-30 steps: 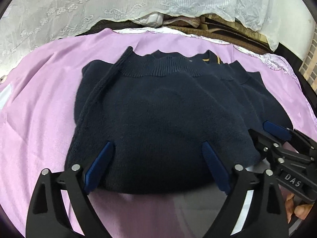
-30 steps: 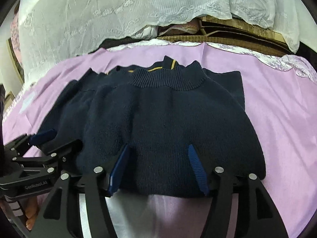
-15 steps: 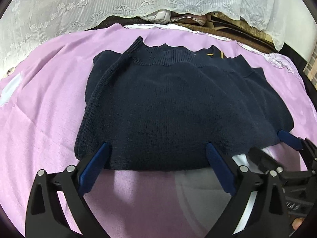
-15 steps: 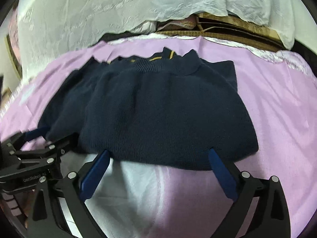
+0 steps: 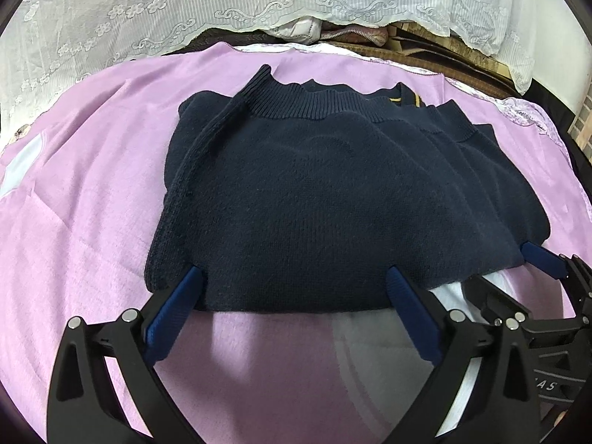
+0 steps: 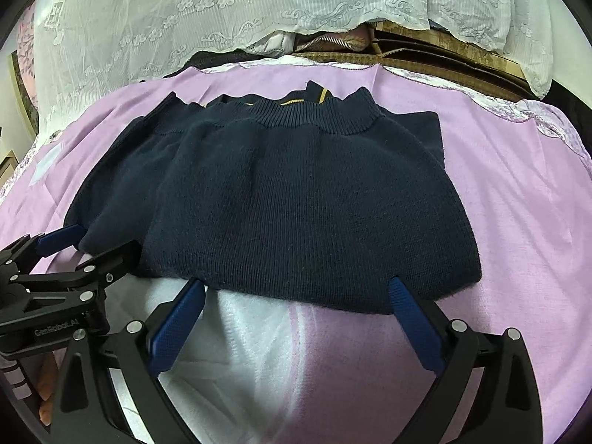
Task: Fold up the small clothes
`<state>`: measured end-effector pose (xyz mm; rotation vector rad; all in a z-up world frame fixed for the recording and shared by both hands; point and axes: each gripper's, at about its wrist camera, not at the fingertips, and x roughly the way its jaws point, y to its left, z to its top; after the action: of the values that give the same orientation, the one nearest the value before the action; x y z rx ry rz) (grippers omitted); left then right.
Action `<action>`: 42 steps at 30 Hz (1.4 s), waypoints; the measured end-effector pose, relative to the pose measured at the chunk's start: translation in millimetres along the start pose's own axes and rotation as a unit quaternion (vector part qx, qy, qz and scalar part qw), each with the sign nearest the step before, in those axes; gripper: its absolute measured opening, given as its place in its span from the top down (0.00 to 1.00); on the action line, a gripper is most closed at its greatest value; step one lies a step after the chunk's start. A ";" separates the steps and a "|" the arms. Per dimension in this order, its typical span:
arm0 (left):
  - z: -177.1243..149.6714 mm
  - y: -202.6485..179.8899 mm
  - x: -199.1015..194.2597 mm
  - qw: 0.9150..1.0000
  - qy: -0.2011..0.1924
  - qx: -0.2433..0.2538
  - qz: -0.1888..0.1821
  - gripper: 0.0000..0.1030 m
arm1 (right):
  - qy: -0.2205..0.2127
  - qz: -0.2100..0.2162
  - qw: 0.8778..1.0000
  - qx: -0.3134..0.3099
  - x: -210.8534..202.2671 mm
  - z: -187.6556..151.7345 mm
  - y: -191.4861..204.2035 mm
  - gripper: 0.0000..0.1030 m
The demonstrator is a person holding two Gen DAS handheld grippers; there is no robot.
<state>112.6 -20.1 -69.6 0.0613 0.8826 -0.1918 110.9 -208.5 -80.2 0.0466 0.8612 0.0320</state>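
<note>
A navy knit sweater (image 5: 333, 192) lies folded on the purple cloth (image 5: 81, 199), ribbed hem at the far side; it also shows in the right wrist view (image 6: 296, 199). My left gripper (image 5: 294, 277) is open wide, its blue pads at the sweater's near edge, holding nothing. My right gripper (image 6: 296, 288) is open wide at the same near edge, further right, empty. Each gripper appears at the side of the other's view: the right gripper (image 5: 525, 296) and the left gripper (image 6: 70, 255).
The purple cloth covers the table (image 6: 518, 192). White lace fabric (image 5: 185, 11) hangs behind it, with cardboard and clutter (image 6: 425, 51) at the back. A white patch (image 6: 236, 336) shows on the cloth near me.
Both grippers have opened wider and pulled back toward me, off the sweater's near edge. The sweater lies flat and settled.
</note>
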 end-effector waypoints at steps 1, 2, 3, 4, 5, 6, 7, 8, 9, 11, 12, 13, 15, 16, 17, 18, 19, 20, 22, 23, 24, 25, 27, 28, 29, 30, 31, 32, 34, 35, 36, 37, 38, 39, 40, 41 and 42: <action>-0.4 0.5 -0.1 1.000 0.000 0.000 -0.001 0.06 | 0.000 0.000 1.000 -0.001 0.0 -0.1 0.4 0.03; -0.7 1.1 0.0 1.000 0.000 0.000 -0.003 0.05 | 0.001 -0.001 1.000 -0.002 -0.1 -0.3 0.6 0.03; -1.0 1.6 -0.2 1.000 0.000 0.001 -0.004 0.05 | 0.001 -0.001 1.000 -0.002 0.0 -0.5 0.7 0.03; -1.6 1.7 -1.2 1.000 0.000 0.001 -0.003 0.05 | 0.002 -0.001 1.000 -0.003 -0.2 -1.0 0.8 0.03; -2.3 2.1 -2.7 1.000 -0.001 0.000 -0.002 0.05 | 0.002 -0.001 1.000 -0.003 -0.3 -1.2 0.8 0.03; -3.7 2.4 -6.0 1.000 -0.005 0.000 0.001 0.06 | 0.003 0.000 1.000 -0.002 -0.2 -0.8 0.6 0.03; -5.0 3.1 -10.6 1.000 -0.013 -0.003 0.004 0.06 | 0.005 0.001 1.000 -0.002 -0.6 -1.5 0.4 0.03; -5.8 5.1 -15.2 1.000 -0.022 -0.009 0.005 0.06 | 0.009 -0.002 1.000 -0.007 -0.5 -2.5 1.6 0.03; -5.8 9.8 -22.3 0.999 -0.035 -0.021 -0.002 0.06 | 0.013 -0.010 1.000 -0.015 -0.6 -2.9 4.5 0.03; -3.8 21.0 -30.5 0.998 -0.051 -0.047 -0.006 0.06 | -0.005 -0.023 0.999 -0.024 -8.5 -4.7 8.9 0.03; -1.5 30.7 -31.2 0.996 -0.053 -0.069 -0.009 0.06 | -0.023 -0.026 0.999 -0.021 -15.7 -4.5 7.7 0.03; -0.2 38.2 -29.2 0.995 -0.049 -0.086 -0.011 0.06 | -0.036 -0.028 0.999 -0.016 -20.5 -3.5 5.4 0.03; 1.3 56.3 -17.3 0.992 -0.025 -0.126 -0.019 0.06 | -0.070 -0.028 0.997 0.011 -33.7 -1.6 -6.4 0.03; 2.0 63.0 -10.6 0.990 -0.011 -0.140 -0.023 0.06 | -0.073 -0.025 0.997 0.028 -35.3 0.2 -15.2 0.03; 3.2 68.8 -4.2 0.988 0.001 -0.151 -0.028 0.06 | -0.070 -0.026 0.997 0.038 -33.5 2.1 -22.4 0.03; 5.0 72.0 1.1 0.987 0.010 -0.156 -0.028 0.05 | -0.063 -0.030 0.997 0.046 -29.7 3.7 -29.4 0.03; 6.1 69.5 2.0 0.988 0.012 -0.150 -0.021 0.05 | -0.052 -0.035 0.996 0.056 -24.7 4.6 -36.5 0.04; 7.6 63.7 4.3 0.991 0.015 -0.135 -0.005 0.04 | -0.031 -0.037 0.996 0.072 -15.3 5.3 -46.8 0.03; 6.3 53.0 6.3 0.993 0.019 -0.111 0.023 0.04 | 0.012 -0.013 0.994 0.109 2.3 4.5 -63.8 0.03; 5.8 50.8 5.6 0.994 0.019 -0.107 0.027 0.04 | 0.021 0.005 0.992 0.121 6.8 5.1 -70.5 0.03; 8.0 51.6 6.0 0.994 0.019 -0.108 0.024 0.04 | 0.018 0.007 0.992 0.122 5.4 5.3 -72.0 0.03; 8.3 54.8 4.7 0.993 0.019 -0.115 0.016 0.04 | 0.011 0.009 0.992 0.124 2.7 4.7 -72.8 0.04; 8.5 61.9 -3.1 0.991 0.011 -0.131 0.005 0.04 | -0.002 0.019 0.991 0.135 -3.4 3.9 -75.6 0.04; 9.7 64.1 -8.7 0.991 0.002 -0.135 0.003 0.04 | -0.016 0.031 0.988 0.149 -9.5 6.3 -80.5 0.04; 12.7 64.2 -12.9 0.991 -0.006 -0.133 0.005 0.04 | -0.026 0.037 0.986 0.158 -12.7 10.3 -84.7 0.04; 18.5 61.1 -18.3 0.992 -0.017 -0.123 0.011 0.04 | -0.036 0.035 0.985 0.163 -15.8 16.6 -87.8 0.04; 24.9 56.9 -21.9 0.993 -0.026 -0.110 0.018 0.04 | -0.042 0.031 0.985 0.162 -16.9 24.4 -90.8 0.04; 33.4 50.4 -25.3 0.995 -0.036 -0.091 0.027 0.04 | -0.047 0.025 0.986 0.159 -16.7 34.3 -92.7 0.04; 46.0 42.1 -24.9 0.996 -0.046 -0.067 0.047 0.04 | -0.047 0.021 0.986 0.159 -10.7 51.2 -93.6 0.04; 51.3 39.3 -22.8 0.995 -0.047 -0.059 0.062 0.04 | -0.043 0.016 0.986 0.161 -3.5 61.5 -95.7 0.04; 59.6 38.9 -15.7 0.995 -0.042 -0.054 0.075 0.04 | -0.042 0.008 0.986 0.164 1.5 67.5 -97.8 0.04; 63.2 42.2 -10.4 0.995 -0.035 -0.056 0.080 0.04 | -0.036 -0.008 0.985 0.168 10.7 75.0 -101.8 0.04; 67.3 46.3 -3.2 0.994 -0.027 -0.063 0.087 0.04 | -0.032 -0.018 0.985 0.171 16.4 75.7 -106.1 0.04; 70.3 54.6 7.8 0.993 -0.015 -0.076 0.092 0.04 | -0.025 -0.035 0.984 0.172 25.4 78.0 -110.4 0.04; 71.9 63.2 19.6 0.992 -0.001 -0.088 0.094 0.04 | -0.014 -0.052 0.984 0.173 35.3 77.7 -115.4 0.04; 70.9 69.5 28.0 0.991 0.010 -0.096 0.094 0.04 | -0.005 -0.061 0.983 0.173 43.1 77.1 -119.6 0.04; 68.1 78.7 39.5 0.990 0.022 -0.108 0.089 0.04 | 0.006 -0.063 0.982 0.176 52.4 73.3 -125.2 0.03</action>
<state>204.0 42.6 -58.9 -0.0582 0.9331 0.0719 201.8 -333.1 -79.0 0.3241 0.8717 -0.2408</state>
